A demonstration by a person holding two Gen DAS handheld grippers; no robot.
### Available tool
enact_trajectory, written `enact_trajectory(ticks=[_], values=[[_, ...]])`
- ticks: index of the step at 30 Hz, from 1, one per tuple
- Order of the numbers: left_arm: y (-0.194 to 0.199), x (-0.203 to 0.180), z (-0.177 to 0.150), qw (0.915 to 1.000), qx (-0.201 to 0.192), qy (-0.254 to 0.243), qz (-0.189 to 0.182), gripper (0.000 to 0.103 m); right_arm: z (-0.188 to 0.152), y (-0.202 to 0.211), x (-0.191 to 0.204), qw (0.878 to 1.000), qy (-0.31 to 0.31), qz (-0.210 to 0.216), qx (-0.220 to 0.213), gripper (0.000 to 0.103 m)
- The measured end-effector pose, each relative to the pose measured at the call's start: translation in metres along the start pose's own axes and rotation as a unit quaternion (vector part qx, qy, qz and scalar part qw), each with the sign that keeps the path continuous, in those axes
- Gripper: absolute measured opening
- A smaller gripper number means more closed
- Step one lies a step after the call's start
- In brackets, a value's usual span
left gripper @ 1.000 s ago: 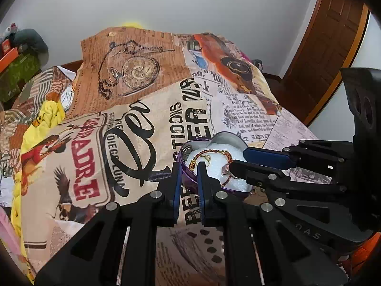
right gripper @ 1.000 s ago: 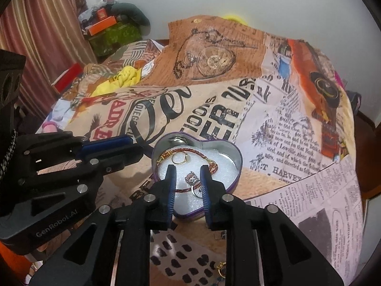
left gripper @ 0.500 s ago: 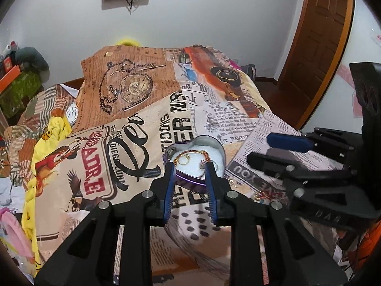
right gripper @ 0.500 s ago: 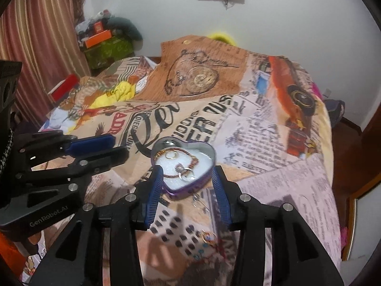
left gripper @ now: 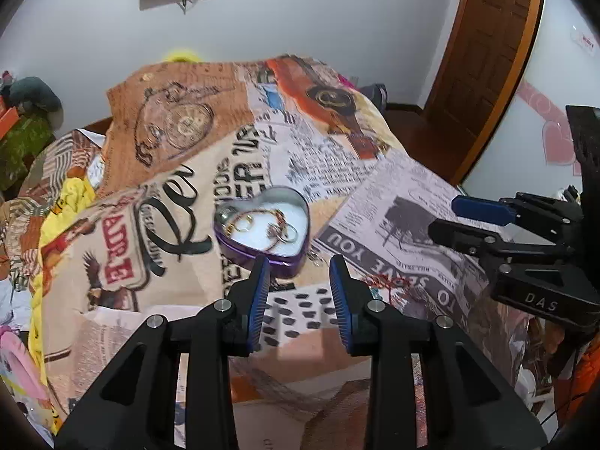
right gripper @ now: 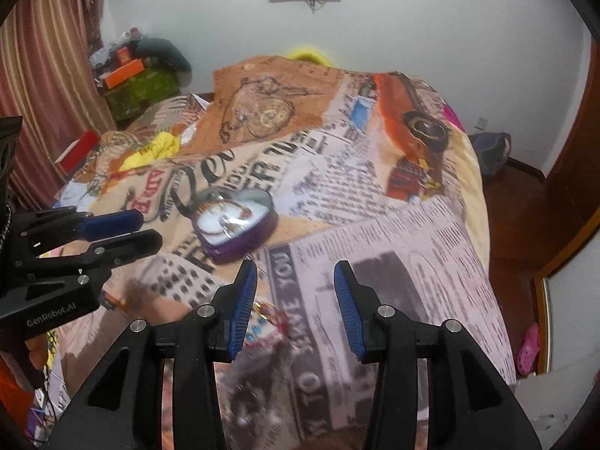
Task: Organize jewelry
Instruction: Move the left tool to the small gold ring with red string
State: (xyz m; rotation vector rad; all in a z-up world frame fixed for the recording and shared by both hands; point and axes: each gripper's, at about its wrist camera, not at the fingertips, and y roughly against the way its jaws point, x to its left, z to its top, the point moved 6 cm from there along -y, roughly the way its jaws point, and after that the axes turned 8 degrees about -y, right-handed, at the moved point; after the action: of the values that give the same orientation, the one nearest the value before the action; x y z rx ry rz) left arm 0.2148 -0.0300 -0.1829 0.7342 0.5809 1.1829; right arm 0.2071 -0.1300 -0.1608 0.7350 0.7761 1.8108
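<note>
A purple heart-shaped tin [left gripper: 262,225] with a white lining sits on the printed bedspread; it also shows in the right wrist view [right gripper: 234,225]. Inside lie a red-gold bracelet and rings [left gripper: 270,227]. My left gripper [left gripper: 300,273] is open and empty, held back just short of the tin. My right gripper [right gripper: 294,281] is open and empty, off to the tin's right and nearer than it. A small piece of jewelry [left gripper: 315,257] lies on the spread by the tin. More jewelry [right gripper: 268,317] lies near my right gripper's left finger.
The bed's edge drops to a wooden floor [right gripper: 521,202] on the right, with a brown door [left gripper: 483,56] beyond. A yellow cloth [left gripper: 67,202] and clutter lie at the left. Striped curtains [right gripper: 41,86] hang far left.
Both grippers have opened wider and pulled back and up from the tin. The tin now looks smaller and farther away, with the jewelry still inside.
</note>
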Motion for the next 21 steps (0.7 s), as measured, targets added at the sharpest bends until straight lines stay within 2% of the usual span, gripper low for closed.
enact_trajectory(ticks=[10,21], values=[[-0.039,-0.031,-0.012,0.9980,0.052,-0.022,-0.030,0.032,-0.023,-0.008,-0.027,0.999,-0.018,-0.015,0.022,0.039],[-0.078,-0.057,-0.013,0.9938,0.090,-0.039,-0.054,0.032,-0.037,-0.012,-0.038,0.999,-0.032,-0.004,0.036,0.039]])
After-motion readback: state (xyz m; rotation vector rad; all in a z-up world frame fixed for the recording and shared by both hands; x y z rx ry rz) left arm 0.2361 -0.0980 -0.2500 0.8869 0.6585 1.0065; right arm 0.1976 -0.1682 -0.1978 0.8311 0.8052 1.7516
